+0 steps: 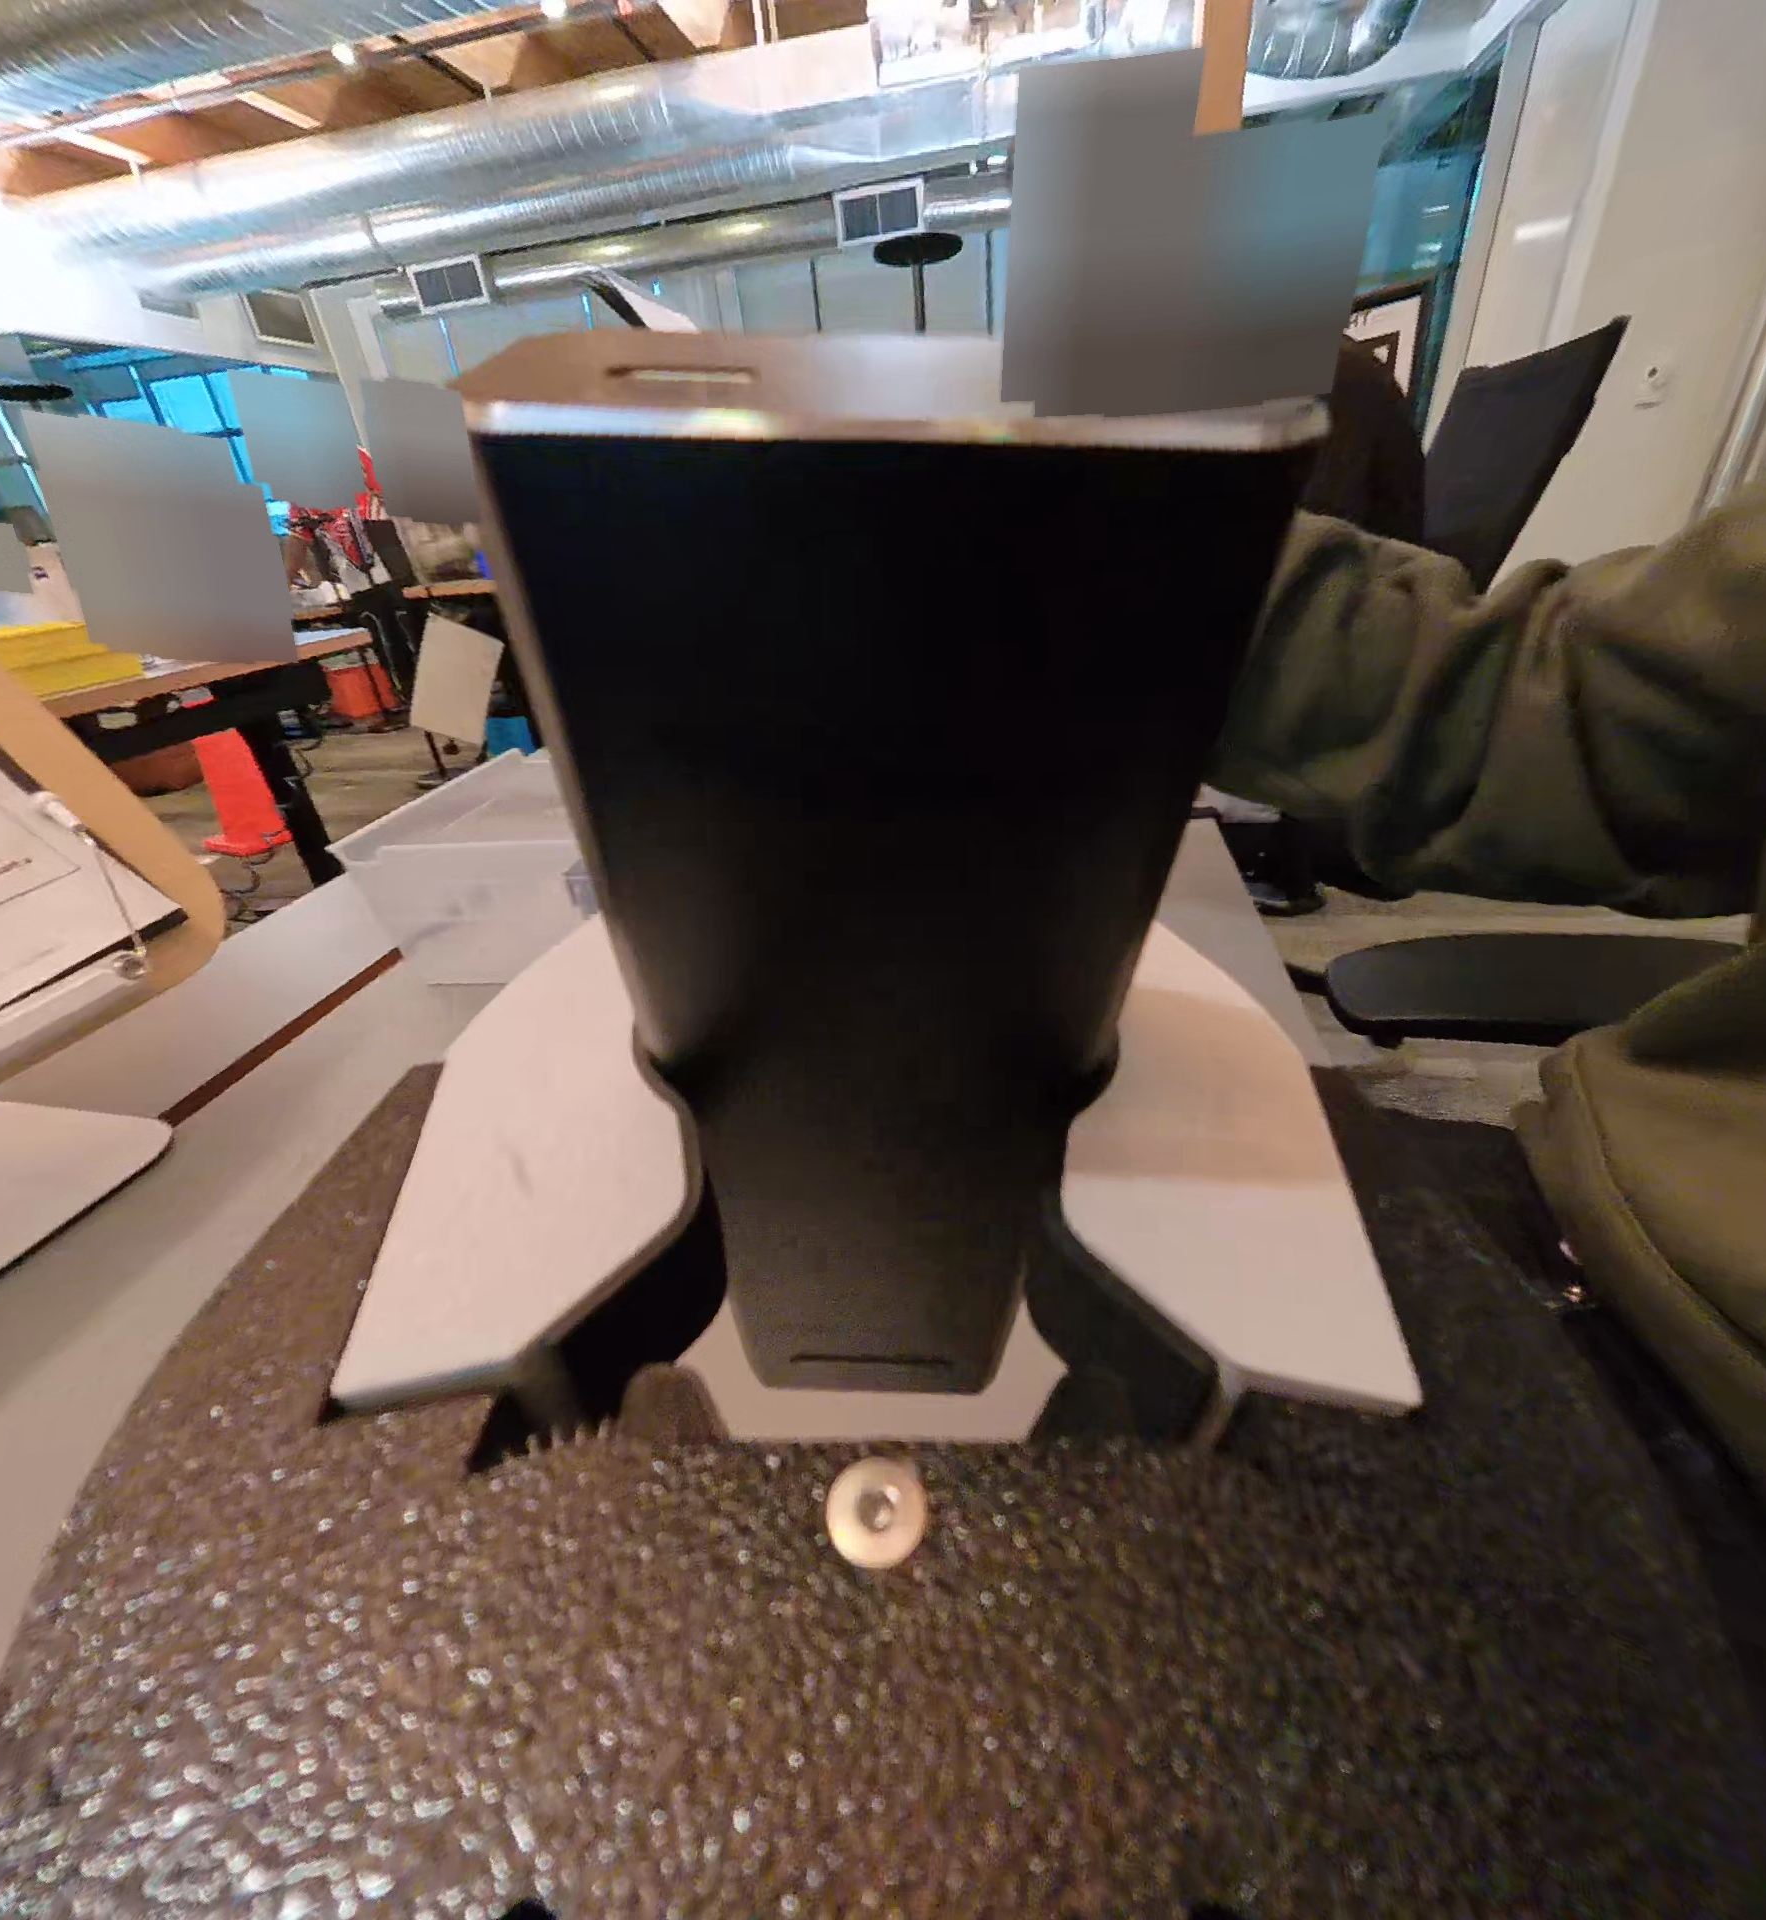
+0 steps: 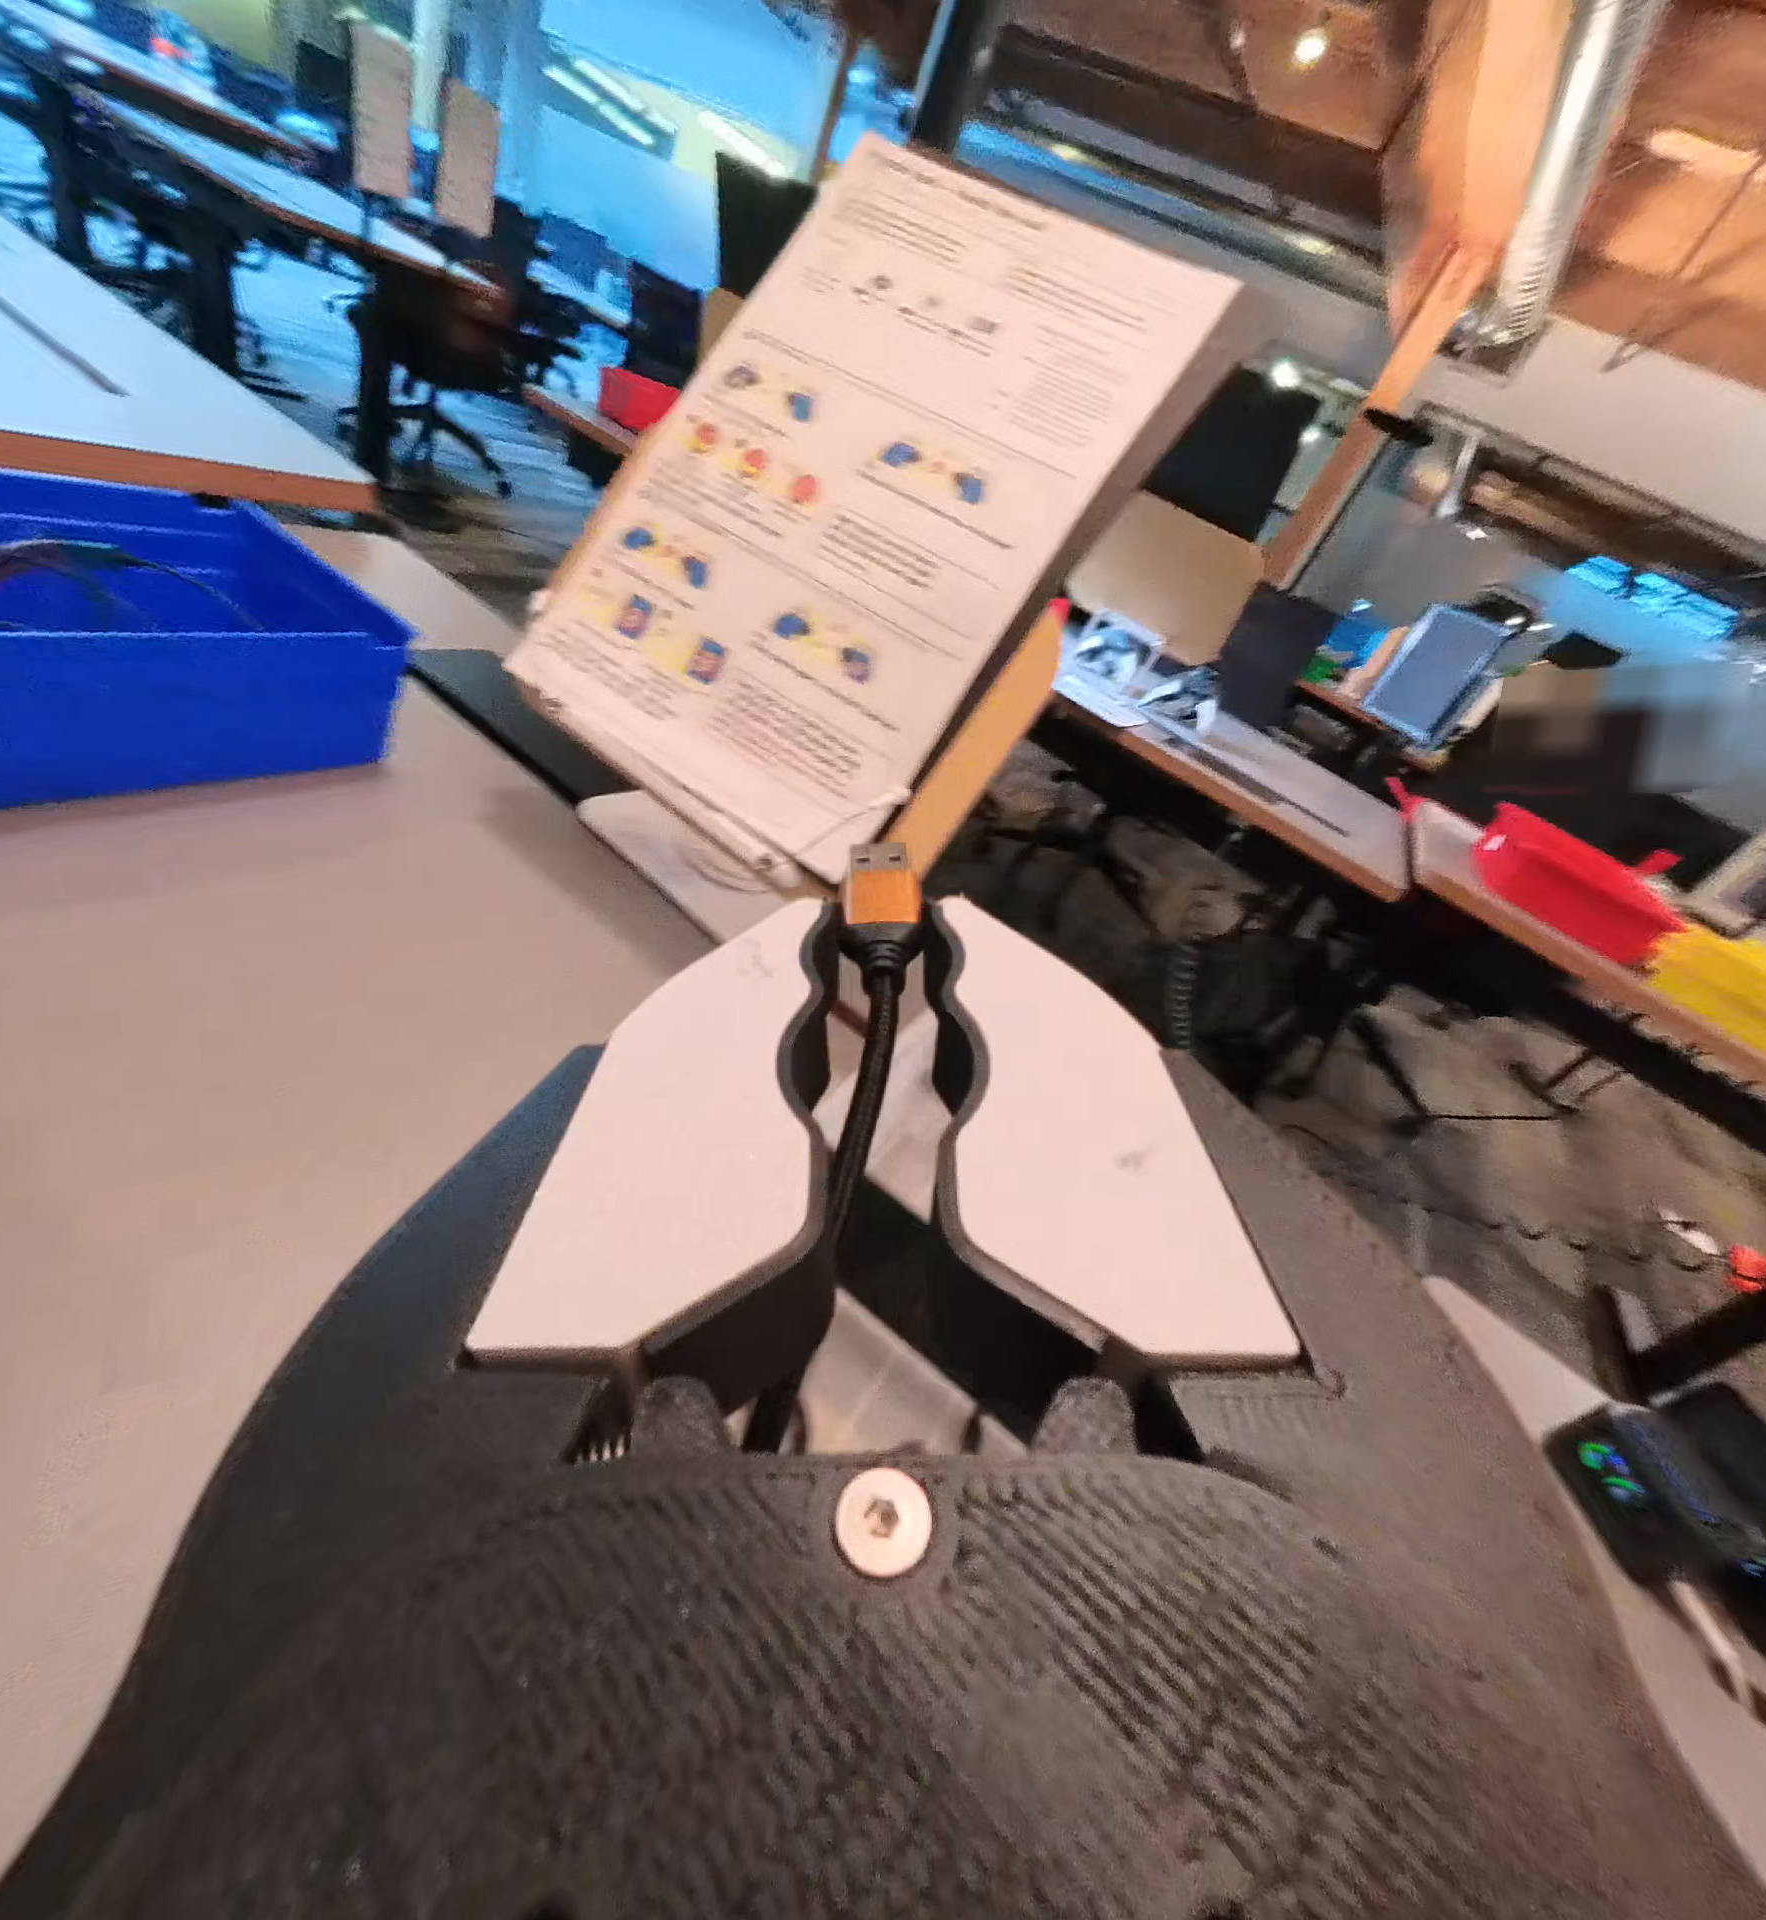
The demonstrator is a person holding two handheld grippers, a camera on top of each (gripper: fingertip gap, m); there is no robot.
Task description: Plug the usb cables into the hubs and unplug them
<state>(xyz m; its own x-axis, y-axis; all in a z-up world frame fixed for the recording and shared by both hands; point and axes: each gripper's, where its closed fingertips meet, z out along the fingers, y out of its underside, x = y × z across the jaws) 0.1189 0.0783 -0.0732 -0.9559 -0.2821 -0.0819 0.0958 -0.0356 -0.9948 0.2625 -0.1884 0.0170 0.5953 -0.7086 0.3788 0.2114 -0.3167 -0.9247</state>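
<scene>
Left wrist view: one left gripper (image 1: 884,1049), its two grey fingers (image 1: 536,1195) clamped on one black hub (image 1: 879,748), held upright above the grey table (image 1: 183,1195). One slot-shaped port (image 1: 687,374) shows on the hub's top face. One olive sleeve (image 1: 1502,727) enters from the right. One clear bin (image 1: 474,873) sits toward the table's far edge; one document stand (image 1: 17,883) sits at the left edge. Open office beyond: desks, chairs, exposed ducts.

Right wrist view: one right gripper (image 2: 881,914), fingers closed on one USB cable (image 2: 858,1081) at its orange-collared plug (image 2: 881,883), metal tip pointing away. One blue tray (image 2: 131,665) sits at the table's far left. One instruction sheet (image 2: 858,499) stands just beyond the plug.
</scene>
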